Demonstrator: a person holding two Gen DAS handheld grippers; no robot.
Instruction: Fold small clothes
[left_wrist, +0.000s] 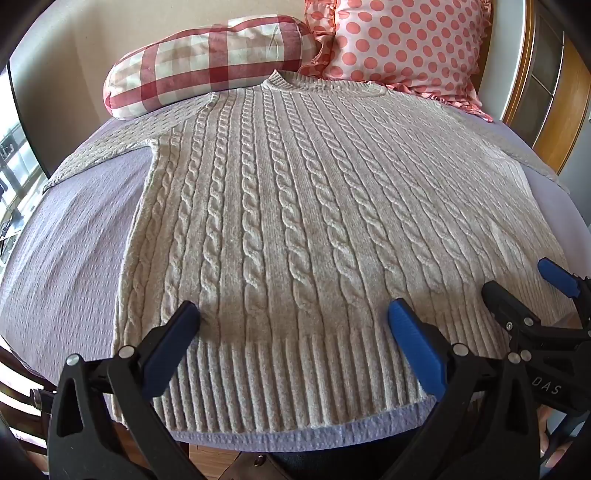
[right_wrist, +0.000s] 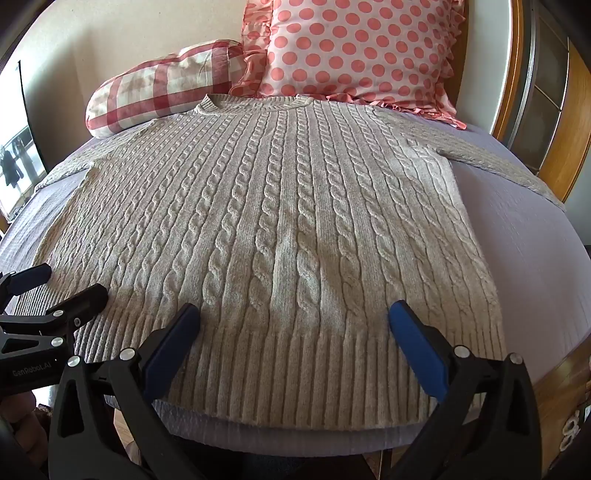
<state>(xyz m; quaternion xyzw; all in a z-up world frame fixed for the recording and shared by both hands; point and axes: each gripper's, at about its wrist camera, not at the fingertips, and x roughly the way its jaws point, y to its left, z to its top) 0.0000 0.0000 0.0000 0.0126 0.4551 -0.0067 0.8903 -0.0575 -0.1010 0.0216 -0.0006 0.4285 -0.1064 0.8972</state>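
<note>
A cream cable-knit sweater (left_wrist: 288, 206) lies flat, front up, on a lilac bedspread (left_wrist: 74, 243), collar at the far end and ribbed hem nearest me; it also shows in the right wrist view (right_wrist: 280, 229). Both sleeves are spread out sideways. My left gripper (left_wrist: 293, 314) is open and empty, hovering over the hem on the sweater's left half. My right gripper (right_wrist: 293, 314) is open and empty over the hem on the right half. The right gripper's fingers (left_wrist: 513, 295) show at the right edge of the left wrist view; the left gripper's fingers (right_wrist: 85, 299) show at the left edge of the right wrist view.
A red-checked bolster (left_wrist: 207, 62) and a pink polka-dot pillow (left_wrist: 399, 40) lie behind the collar. A wooden headboard frame (left_wrist: 561, 110) stands at the right. The bed's near edge (left_wrist: 295, 435) runs just below the hem, with wooden floor beneath.
</note>
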